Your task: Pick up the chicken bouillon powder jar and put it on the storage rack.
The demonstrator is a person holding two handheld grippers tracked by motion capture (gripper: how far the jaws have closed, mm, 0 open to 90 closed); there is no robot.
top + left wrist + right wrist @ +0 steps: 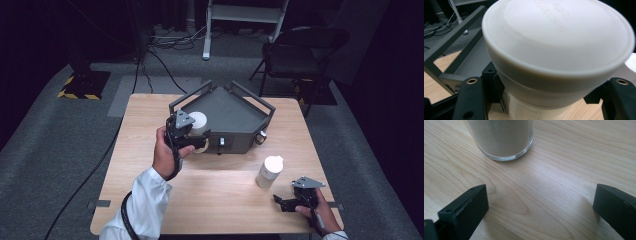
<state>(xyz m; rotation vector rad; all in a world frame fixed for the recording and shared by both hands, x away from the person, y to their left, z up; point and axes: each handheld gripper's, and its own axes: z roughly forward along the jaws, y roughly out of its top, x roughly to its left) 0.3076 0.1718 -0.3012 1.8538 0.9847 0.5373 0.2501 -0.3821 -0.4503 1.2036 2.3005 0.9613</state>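
We work at a wooden table (210, 200) with a grey tray (227, 117) at its far side. Our left gripper (192, 136) is clamped on 1 white-lidded jar (559, 50), held at the tray's near-left corner; we judge this the carrying step. Next, it needs placing onto the tray. Our right gripper (290, 202) rests with jaws apart, near jar 2 (270, 171).
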